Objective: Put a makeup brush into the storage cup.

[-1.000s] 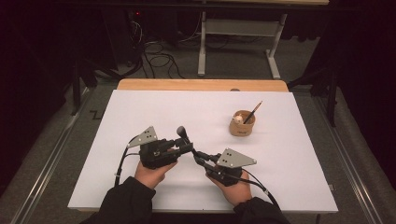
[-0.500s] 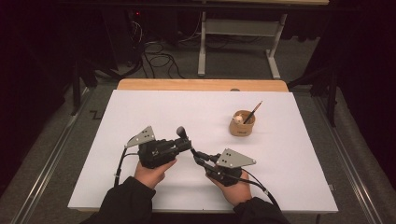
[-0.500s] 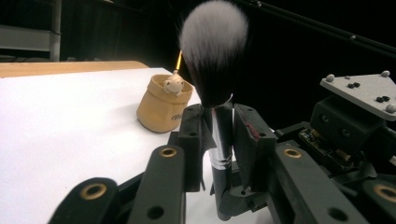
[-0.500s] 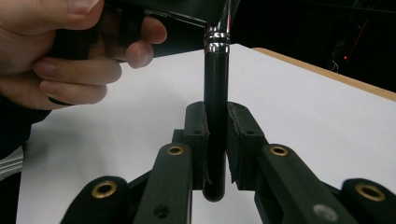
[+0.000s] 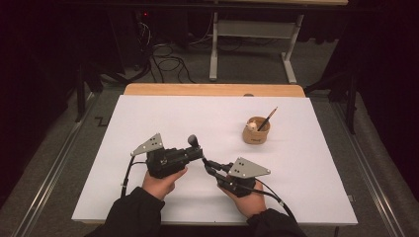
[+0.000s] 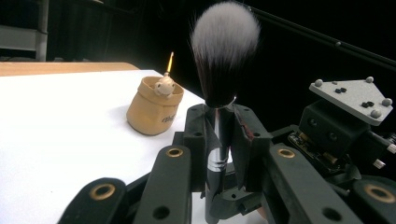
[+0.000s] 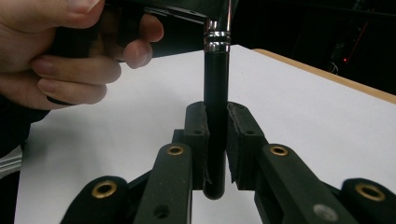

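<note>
Your makeup brush [image 6: 223,56] stands upright, fluffy white tip up, black handle [image 7: 215,135] down. Near it sits a tan pot [image 5: 256,131], maybe holding a thin brush.

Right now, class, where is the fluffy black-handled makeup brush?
In the high view, the fluffy black-handled makeup brush stands upright near the table's front centre, gripped by both grippers, left of the tan wooden cup.

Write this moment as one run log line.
left tool: shut on brush | right tool: shut on brush handle | pot: far right, untouched
</note>
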The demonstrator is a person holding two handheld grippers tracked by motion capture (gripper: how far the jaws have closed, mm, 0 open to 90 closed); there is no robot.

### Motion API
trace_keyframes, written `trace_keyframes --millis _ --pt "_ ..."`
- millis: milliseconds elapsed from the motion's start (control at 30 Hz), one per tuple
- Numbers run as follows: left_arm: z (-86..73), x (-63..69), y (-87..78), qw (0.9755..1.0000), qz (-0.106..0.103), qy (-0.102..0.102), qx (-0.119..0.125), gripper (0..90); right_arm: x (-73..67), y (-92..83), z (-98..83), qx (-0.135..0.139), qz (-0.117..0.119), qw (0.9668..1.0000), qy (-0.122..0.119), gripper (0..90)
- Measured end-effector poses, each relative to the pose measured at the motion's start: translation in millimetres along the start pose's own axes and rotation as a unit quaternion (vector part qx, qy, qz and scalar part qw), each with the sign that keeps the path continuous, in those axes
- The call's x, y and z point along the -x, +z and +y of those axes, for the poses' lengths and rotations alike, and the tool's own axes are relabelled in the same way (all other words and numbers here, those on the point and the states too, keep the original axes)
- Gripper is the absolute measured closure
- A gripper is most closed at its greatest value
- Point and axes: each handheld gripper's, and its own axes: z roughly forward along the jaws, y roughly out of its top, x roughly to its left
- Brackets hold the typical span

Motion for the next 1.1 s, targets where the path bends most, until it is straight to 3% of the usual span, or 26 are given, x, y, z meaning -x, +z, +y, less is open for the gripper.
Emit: trace_keyframes --millis 567,733,933,1100 --pt "-0.3 2.1 0.0 0.9999 0.002 0.01 -0.001 77.6 -0.1 0.7 -0.3 -0.001 0.0 1.0 0.005 79.3" --pt "-0.5 3.2 0.6 0.9999 0.003 0.016 -0.005 77.7 1.9 0.8 -0.1 -0.003 0.001 0.9999 0.014 73.1" --pt "-0.3 8.1 2.4 0.9991 0.012 0.036 -0.016 77.7 1.2 1.2 -0.3 -0.006 0.006 0.9997 0.023 64.2" --pt "-0.5 12.6 5.0 0.9967 0.031 0.064 -0.041 77.7 1.2 1.5 -0.2 -0.01 0.007 0.9994 0.031 59.0"
